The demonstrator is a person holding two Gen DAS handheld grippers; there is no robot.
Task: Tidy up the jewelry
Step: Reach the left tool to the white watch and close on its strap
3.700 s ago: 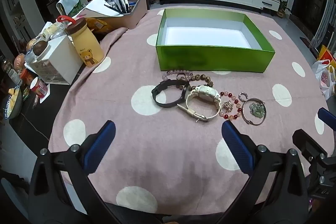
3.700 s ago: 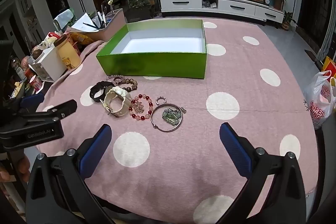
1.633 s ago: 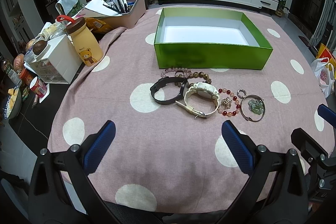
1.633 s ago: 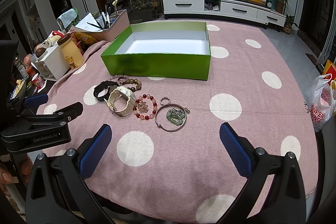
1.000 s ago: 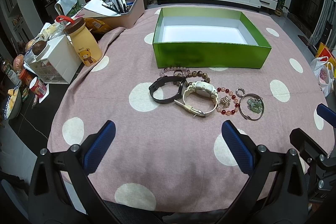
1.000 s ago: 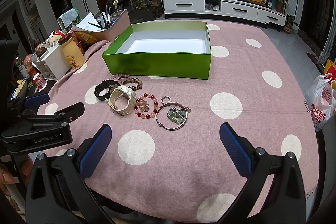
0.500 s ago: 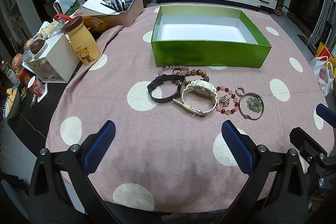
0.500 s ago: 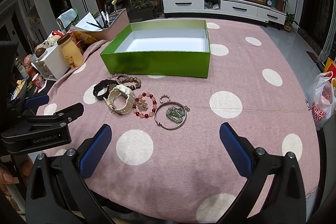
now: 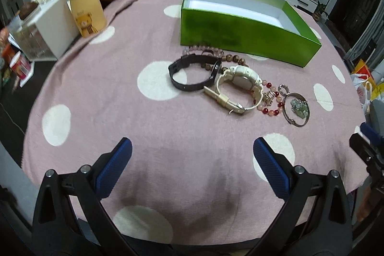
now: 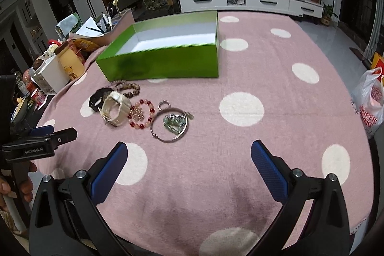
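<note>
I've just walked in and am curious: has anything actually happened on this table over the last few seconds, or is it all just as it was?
Almost nothing. The left gripper has swung its view a little: the open green cardboard box now looks tilted. Neither it nor the right gripper took hold of anything; both jaws remain wide open. The cream plastic watch, black wristband and silver bangle lie where they were, outside the box.

Brown bead bracelet [image 9: 230, 58] partly hidden behind black band [image 9: 192, 74], left clutter [image 9: 36, 25] motion-blurred
</note>
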